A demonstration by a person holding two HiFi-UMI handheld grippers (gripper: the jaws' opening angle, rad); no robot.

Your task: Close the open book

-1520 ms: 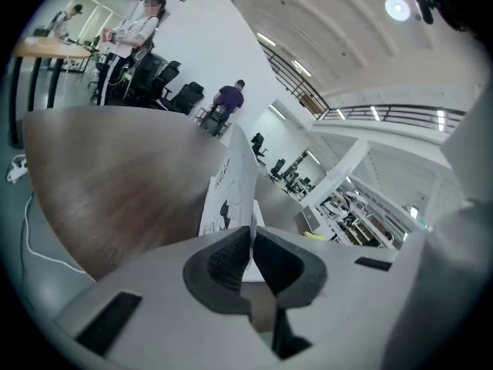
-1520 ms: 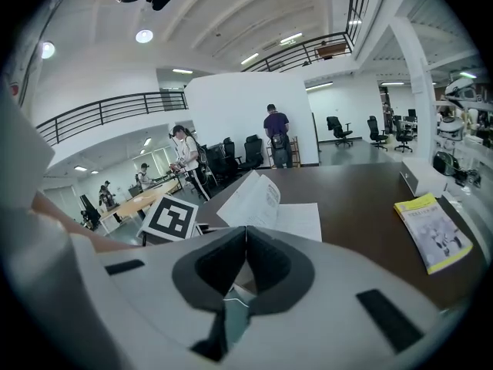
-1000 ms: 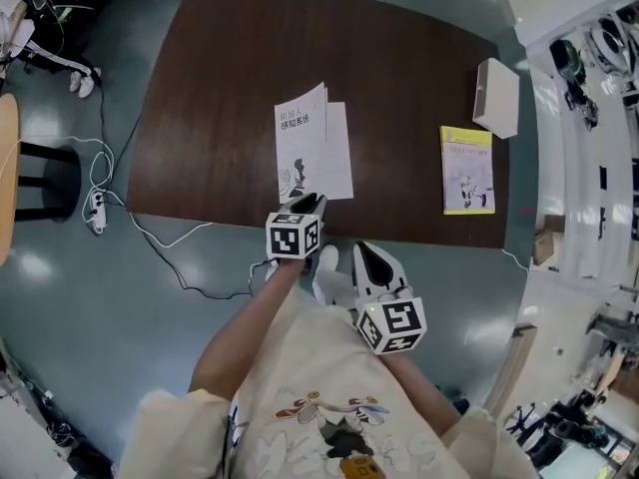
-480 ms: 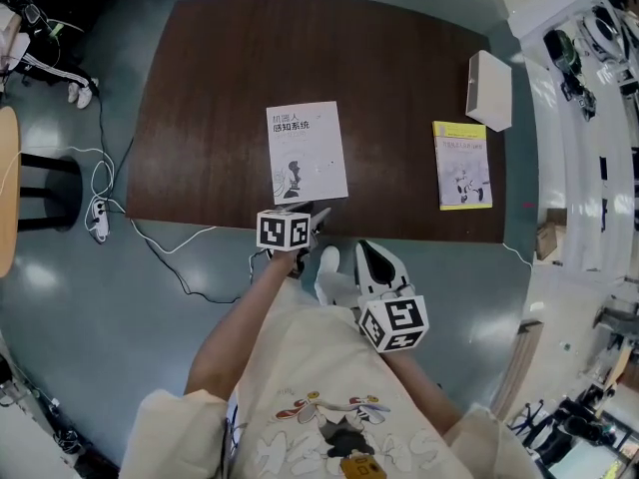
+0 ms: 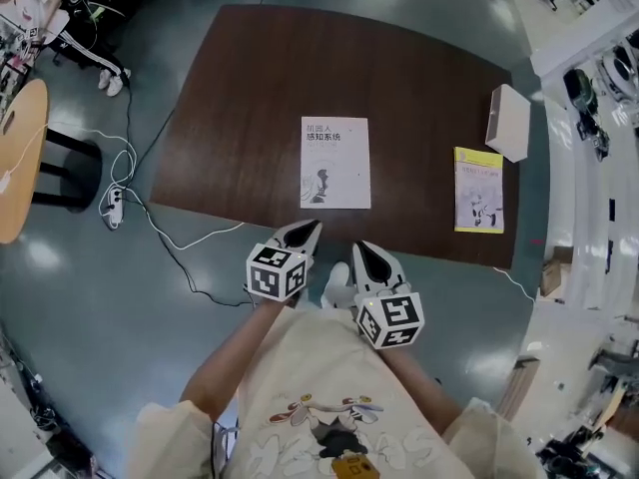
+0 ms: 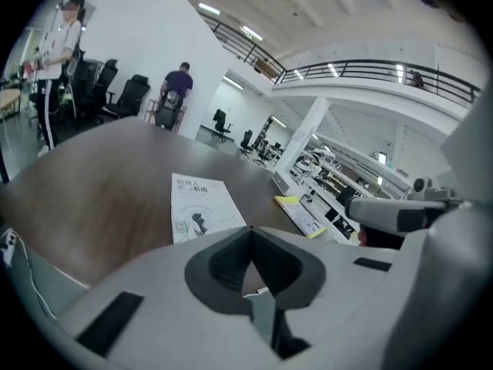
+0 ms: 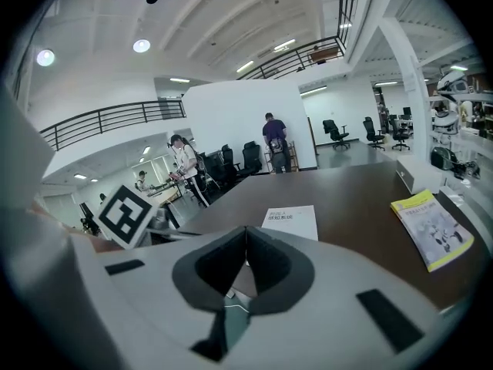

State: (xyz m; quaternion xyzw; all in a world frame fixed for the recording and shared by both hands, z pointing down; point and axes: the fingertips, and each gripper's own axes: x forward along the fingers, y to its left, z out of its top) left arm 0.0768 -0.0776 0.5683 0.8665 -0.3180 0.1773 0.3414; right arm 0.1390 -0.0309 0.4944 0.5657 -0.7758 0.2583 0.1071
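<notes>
Well, book (image 5: 334, 163) looks thin, light, floppy w/ slick cover; grab by free edge. Left gripper (image 5: 311, 227) just closed, right gripper (image 5: 361, 249) closed too, both empty.

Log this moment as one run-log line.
book: closed, flat on table | left gripper: shut, empty | right gripper: shut, empty | both clear of book
</notes>
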